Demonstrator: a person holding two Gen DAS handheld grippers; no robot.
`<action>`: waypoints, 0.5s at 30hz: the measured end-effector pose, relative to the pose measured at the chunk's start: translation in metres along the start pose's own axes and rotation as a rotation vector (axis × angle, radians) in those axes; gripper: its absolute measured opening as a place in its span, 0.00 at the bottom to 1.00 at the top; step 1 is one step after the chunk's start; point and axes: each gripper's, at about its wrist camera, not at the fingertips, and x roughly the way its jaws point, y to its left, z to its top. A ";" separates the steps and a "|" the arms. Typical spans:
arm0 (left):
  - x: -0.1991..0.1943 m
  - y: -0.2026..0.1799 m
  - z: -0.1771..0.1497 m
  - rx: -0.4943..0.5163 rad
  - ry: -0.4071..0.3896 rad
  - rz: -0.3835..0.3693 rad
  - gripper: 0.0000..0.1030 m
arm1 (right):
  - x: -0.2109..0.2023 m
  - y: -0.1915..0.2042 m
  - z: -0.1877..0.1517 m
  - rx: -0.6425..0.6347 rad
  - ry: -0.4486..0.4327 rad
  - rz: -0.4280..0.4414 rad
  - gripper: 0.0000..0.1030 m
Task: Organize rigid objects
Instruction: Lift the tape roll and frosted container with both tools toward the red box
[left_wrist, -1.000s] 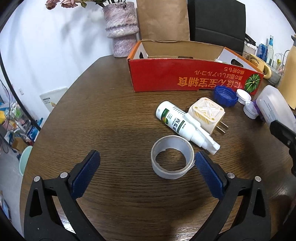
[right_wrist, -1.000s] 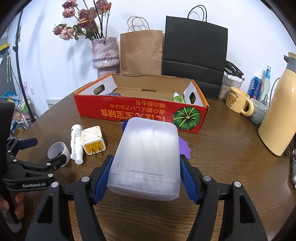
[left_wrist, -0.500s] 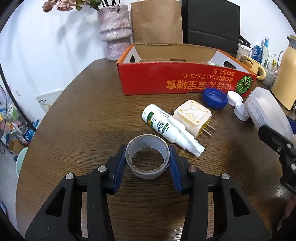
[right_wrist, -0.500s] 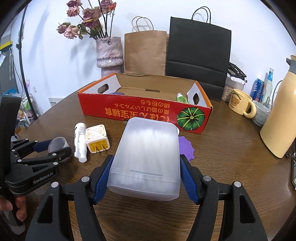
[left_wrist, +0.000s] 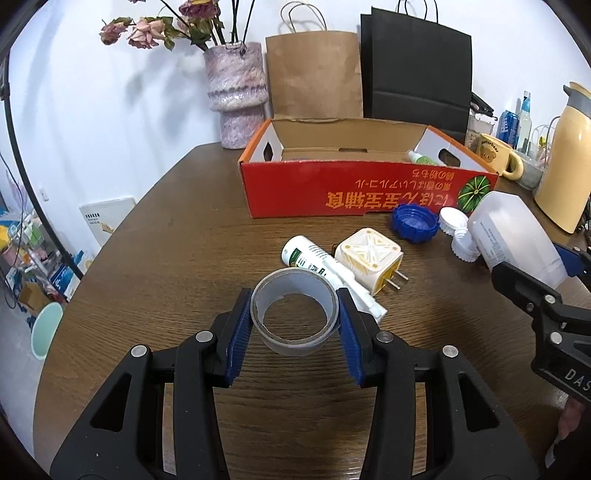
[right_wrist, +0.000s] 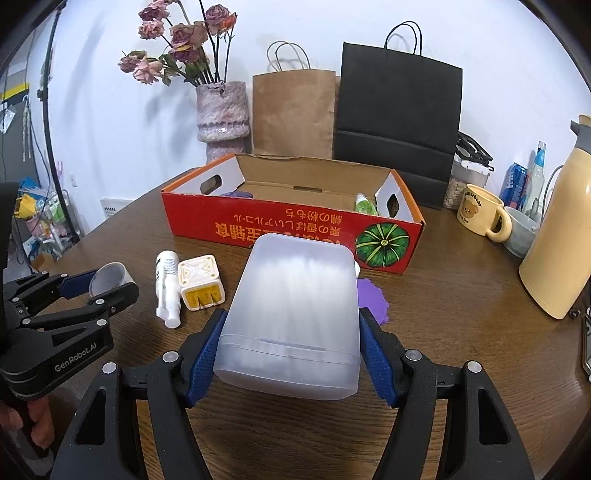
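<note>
In the left wrist view, our left gripper (left_wrist: 294, 325) is clamped on the tape roll (left_wrist: 294, 317), a blue pad pressed against each side of the ring. A second ago these jaws stood wide open around the roll as it lay on the table (left_wrist: 177, 236); they have since shut on it, and the roll now looks lifted slightly clear of the wood. Just beyond it lie the spray bottle (left_wrist: 325, 269) and the plug (left_wrist: 371, 260), touching each other. Further right sit a blue cap (left_wrist: 415, 223) and two white caps (left_wrist: 458, 229), near the front wall of the red box (left_wrist: 365, 190). The box is open at the top, with a small green bottle (left_wrist: 421, 158) already inside at its right end.

In the right wrist view, our right gripper (right_wrist: 290, 356) grips the frosted container (right_wrist: 295, 314) across its wide body, pads on both sides, exactly as it did a second ago. The container is tilted toward the box (right_wrist: 291, 229), just short of its front wall. At the left edge we see the left gripper (right_wrist: 101, 286) with the roll (right_wrist: 109, 277) between its pads.

We judge that the tape is now secured, so both hands carry something ready for the box. The bottle, plug and caps are left to collect.
</note>
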 end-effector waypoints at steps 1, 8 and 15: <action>-0.001 0.000 0.000 -0.003 -0.005 0.000 0.39 | -0.001 0.000 0.000 0.000 -0.004 0.001 0.71; -0.011 -0.008 0.002 -0.006 -0.029 -0.008 0.39 | -0.007 0.000 0.003 -0.001 -0.024 0.004 0.71; -0.020 -0.013 0.008 -0.010 -0.059 -0.011 0.39 | -0.016 0.000 0.010 -0.006 -0.057 0.002 0.71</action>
